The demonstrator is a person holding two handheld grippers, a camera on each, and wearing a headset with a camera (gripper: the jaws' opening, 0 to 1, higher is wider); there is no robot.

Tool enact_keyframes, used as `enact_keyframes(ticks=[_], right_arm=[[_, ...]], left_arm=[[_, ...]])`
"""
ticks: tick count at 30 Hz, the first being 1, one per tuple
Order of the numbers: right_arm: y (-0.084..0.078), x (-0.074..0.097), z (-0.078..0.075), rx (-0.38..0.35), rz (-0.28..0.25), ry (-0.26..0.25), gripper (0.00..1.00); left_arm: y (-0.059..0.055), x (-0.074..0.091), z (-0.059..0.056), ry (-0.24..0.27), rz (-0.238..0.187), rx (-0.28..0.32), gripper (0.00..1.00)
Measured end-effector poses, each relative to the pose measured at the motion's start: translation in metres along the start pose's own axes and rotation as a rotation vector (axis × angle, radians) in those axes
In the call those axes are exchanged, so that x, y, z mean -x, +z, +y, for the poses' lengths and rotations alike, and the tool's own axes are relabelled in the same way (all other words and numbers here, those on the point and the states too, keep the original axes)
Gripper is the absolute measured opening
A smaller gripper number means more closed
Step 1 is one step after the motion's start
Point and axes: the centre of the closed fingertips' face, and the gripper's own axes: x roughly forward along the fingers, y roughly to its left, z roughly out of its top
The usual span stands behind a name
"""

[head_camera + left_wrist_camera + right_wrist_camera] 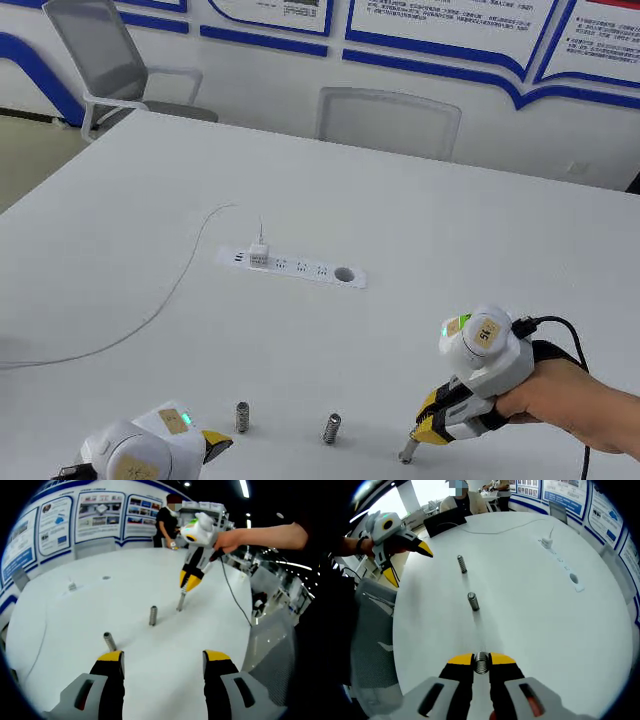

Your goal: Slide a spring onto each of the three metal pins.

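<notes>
Down at the near edge of the white table, the right gripper is squeezing a spring between its yellow tips, jaws clenched tight on it. It's pointing steeply downward, and the spring's lower end is touching the tabletop. In the right gripper view you're looking straight down the coil of that spring. Whether a pin is sitting inside it, I honestly can't tell.

Two more springs are standing upright on the table to its left, in a rough row and apart from each other: the middle spring and the far-left spring.

The left gripper is hanging just beside the far-left spring without touching it. In the left gripper view, the left gripper is showing its jaws released and spread wide, with the nearest spring standing just ahead of the left-hand jaw.

Farther back, a power strip is lying flat with a white adapter plugged in, and a thin cable is trailing off to the left.
</notes>
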Motion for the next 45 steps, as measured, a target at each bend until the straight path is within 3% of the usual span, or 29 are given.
enact_keyframes(ticks=[25, 45], right_arm=[[-0.008, -0.02, 0.002, 0.02, 0.034, 0.005, 0.13], [-0.019, -0.039, 0.003, 0.015, 0.051, 0.011, 0.13]], left_arm=[[0.004, 0.002, -0.004, -0.005, -0.011, 0.005, 0.66], [-0.002, 0.004, -0.002, -0.003, 0.001, 0.024, 0.66]])
